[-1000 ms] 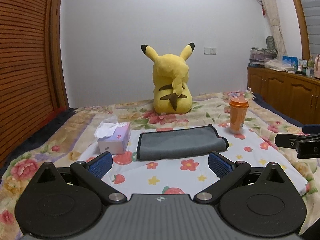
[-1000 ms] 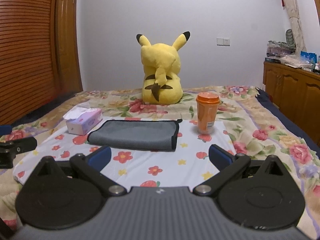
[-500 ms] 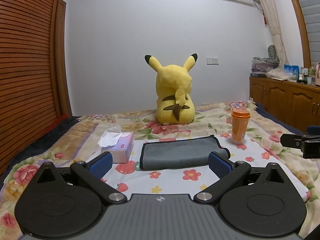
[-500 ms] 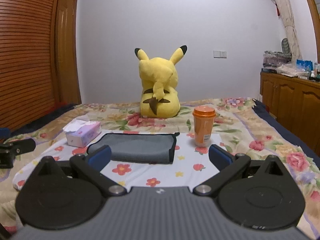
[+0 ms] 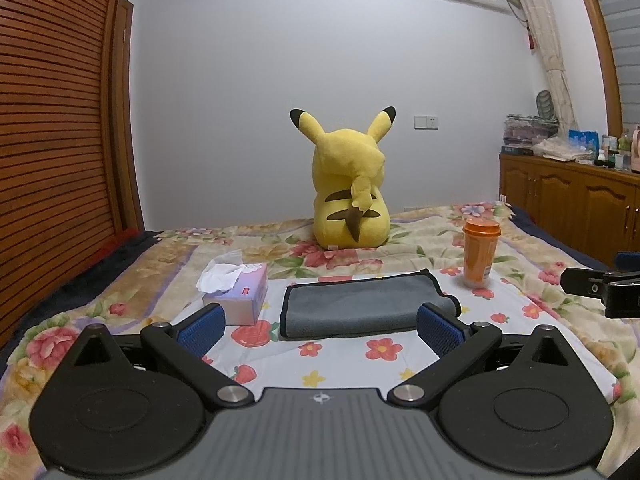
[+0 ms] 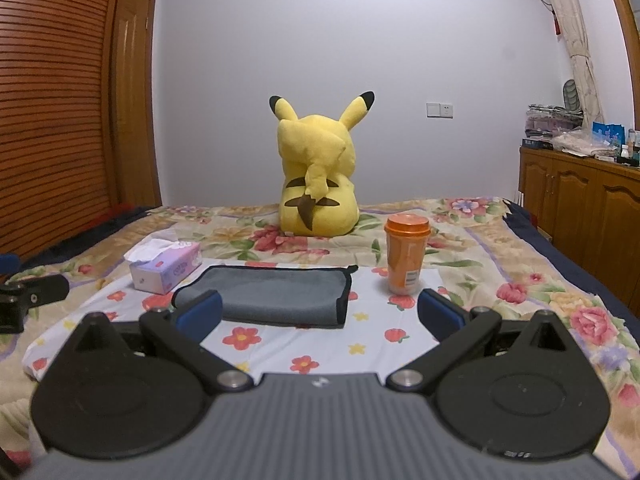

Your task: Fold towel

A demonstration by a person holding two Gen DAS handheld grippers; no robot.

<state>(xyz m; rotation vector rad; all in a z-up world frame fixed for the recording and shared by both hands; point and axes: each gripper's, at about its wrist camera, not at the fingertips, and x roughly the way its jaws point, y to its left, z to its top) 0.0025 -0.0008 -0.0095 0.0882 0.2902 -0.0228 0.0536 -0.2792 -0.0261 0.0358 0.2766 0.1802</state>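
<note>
A grey towel (image 5: 360,304) with a dark edge lies folded flat on a white flowered cloth (image 5: 344,364) on the bed; it also shows in the right wrist view (image 6: 272,296). My left gripper (image 5: 320,326) is open and empty, held short of the towel's near edge. My right gripper (image 6: 318,314) is open and empty, also short of the towel. Each gripper shows at the edge of the other's view: the right one (image 5: 600,292) and the left one (image 6: 28,300).
A tissue box (image 5: 238,294) stands left of the towel, an orange lidded cup (image 5: 480,254) to its right. A yellow plush toy (image 5: 350,196) sits behind them. A wooden cabinet (image 5: 576,200) stands at the right, a slatted wooden wall (image 5: 52,140) at the left.
Both grippers have tilted up and drawn back a little, so the towel and bed sit lower in both views. Both stay open. The towel has not moved.
</note>
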